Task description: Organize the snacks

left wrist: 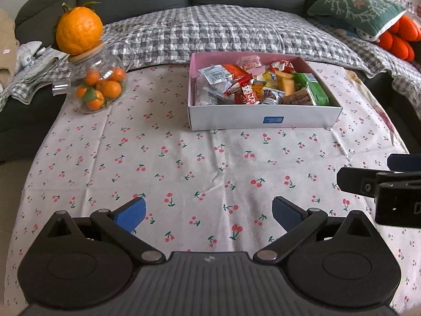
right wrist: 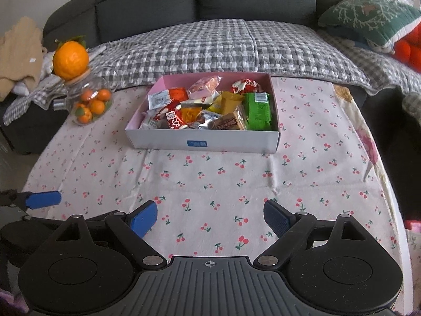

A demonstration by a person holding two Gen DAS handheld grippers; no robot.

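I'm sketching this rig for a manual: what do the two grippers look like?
Both match: the left gripper and right gripper have black linkage arms with silver pivot pins, blue ribbed fingertip pads, rounded black housings and a grey ridged base. No cables or sleeves visible.

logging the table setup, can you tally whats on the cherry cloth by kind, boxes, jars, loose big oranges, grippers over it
snack box: 1
glass jar of small oranges: 1
big orange on the jar lid: 1
grippers, left gripper and right gripper, both open and empty: 2
total: 5
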